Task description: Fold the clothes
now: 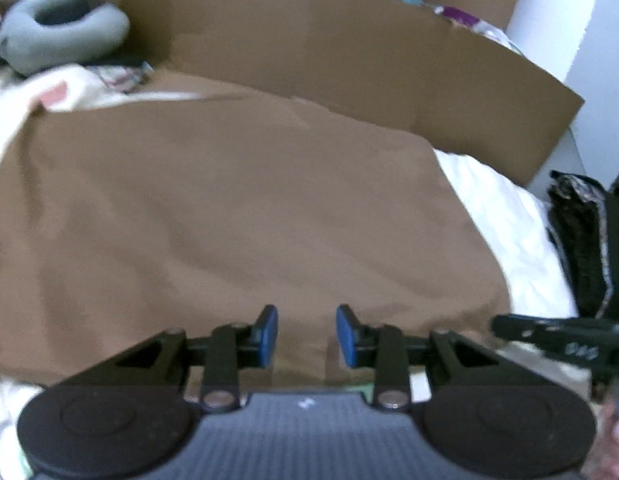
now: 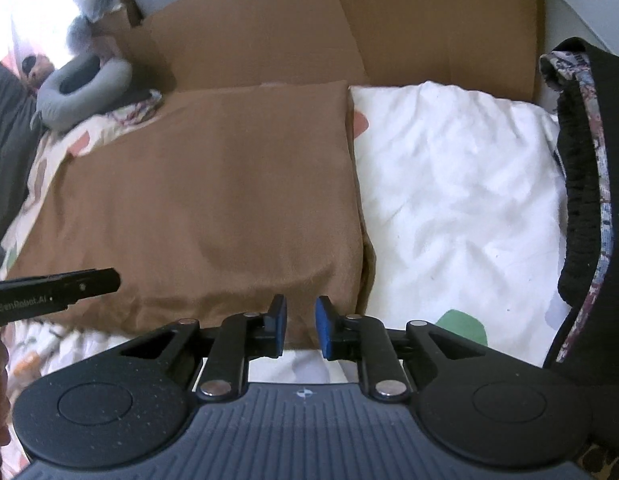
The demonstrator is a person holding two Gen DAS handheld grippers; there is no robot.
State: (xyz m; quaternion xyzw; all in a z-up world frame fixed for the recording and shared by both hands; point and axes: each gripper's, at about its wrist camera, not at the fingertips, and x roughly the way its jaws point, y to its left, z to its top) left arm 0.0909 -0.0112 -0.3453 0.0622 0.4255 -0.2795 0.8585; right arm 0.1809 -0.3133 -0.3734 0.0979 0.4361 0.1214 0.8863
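A brown garment (image 2: 197, 200) lay folded into a flat rectangle on the white bedding (image 2: 457, 184), its right edge straight and its near edge just ahead of both tools. The left gripper (image 1: 307, 334) hovered over that near edge, blue pads (image 1: 269, 330) standing apart with only cloth showing beyond the gap, nothing pinched. The right gripper (image 2: 301, 326) sat by the garment's near right corner, jaws parted by a narrow gap, gripping nothing. Sheets of cardboard (image 2: 349, 32) stood behind the bed, a grey neck pillow (image 2: 85, 92) lay at the far left, and a dark patterned garment (image 2: 585, 184) hung at the right. The left wrist view was blurred.
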